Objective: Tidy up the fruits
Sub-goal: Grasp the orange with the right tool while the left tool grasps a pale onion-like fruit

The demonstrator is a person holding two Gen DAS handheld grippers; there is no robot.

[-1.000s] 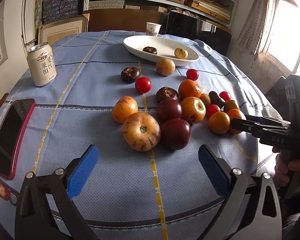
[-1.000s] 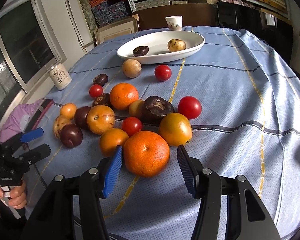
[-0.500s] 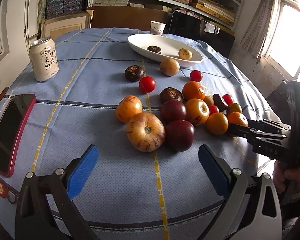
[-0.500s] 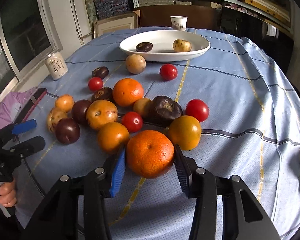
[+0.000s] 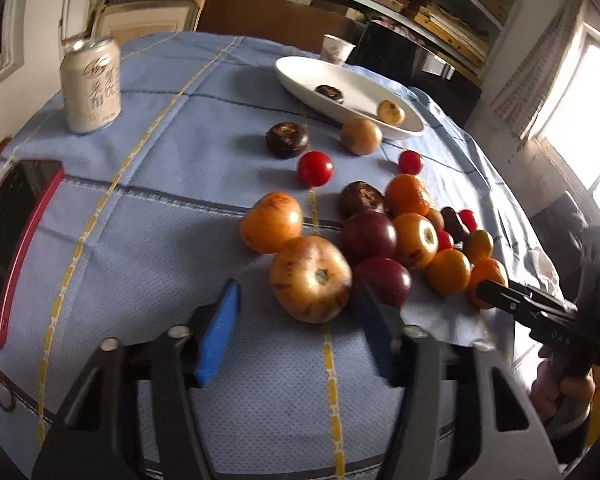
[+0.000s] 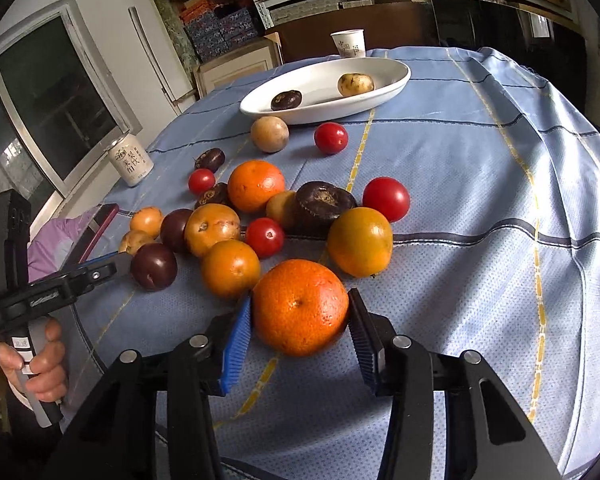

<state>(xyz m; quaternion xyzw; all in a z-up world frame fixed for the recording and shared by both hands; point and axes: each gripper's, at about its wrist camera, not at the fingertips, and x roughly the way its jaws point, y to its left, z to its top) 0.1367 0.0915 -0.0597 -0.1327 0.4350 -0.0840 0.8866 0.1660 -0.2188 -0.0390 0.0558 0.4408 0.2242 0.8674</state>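
The right gripper (image 6: 298,334) clamps the orange (image 6: 300,307) at lower centre. The left gripper (image 5: 296,330), jaws just closing, stands open around the streaked fruit (image 5: 310,279), pads not touching.

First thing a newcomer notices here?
The heap of mixed fruit on the blue tablecloth, with the right tool clamping a big orange. Next, the left tool, jaws just closing around a striped yellow fruit; behind, a white dish.
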